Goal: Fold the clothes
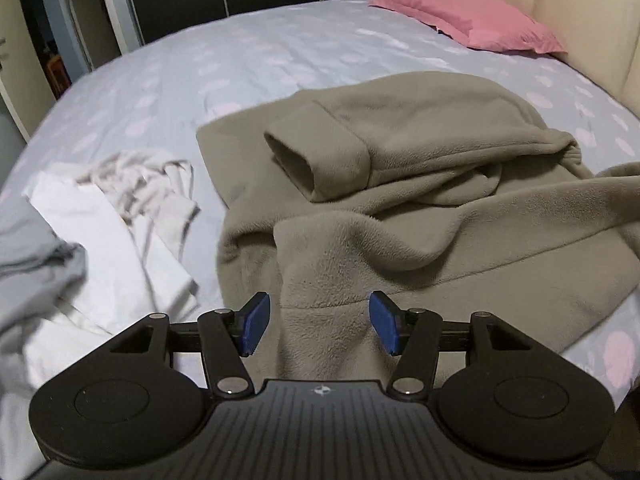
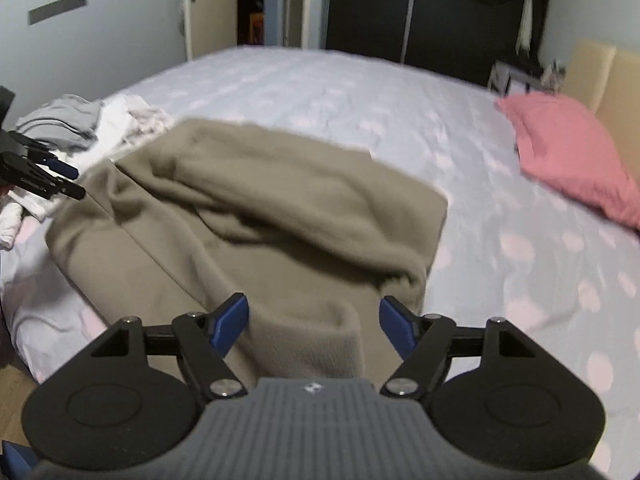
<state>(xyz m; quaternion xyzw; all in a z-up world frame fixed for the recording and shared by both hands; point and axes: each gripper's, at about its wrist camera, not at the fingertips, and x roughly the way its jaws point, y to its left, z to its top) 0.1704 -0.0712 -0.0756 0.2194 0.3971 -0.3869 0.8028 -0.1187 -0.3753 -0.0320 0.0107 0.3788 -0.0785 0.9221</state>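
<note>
Both the left gripper [image 1: 318, 322] and right gripper [image 2: 314, 326] gape, holding nothing; the bulky fleece robe [image 1: 400, 208], seemingly half-folded, may slump open.

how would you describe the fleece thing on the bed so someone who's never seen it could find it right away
Start at the bed with its pale spotted sheet and the pink pillow at the headboard. The fleece garment lies in the middle, nearer the edge than the pillow. It is olive-tan, thick and fuzzy, unlike the thin white and grey clothes piled beside it.
</note>
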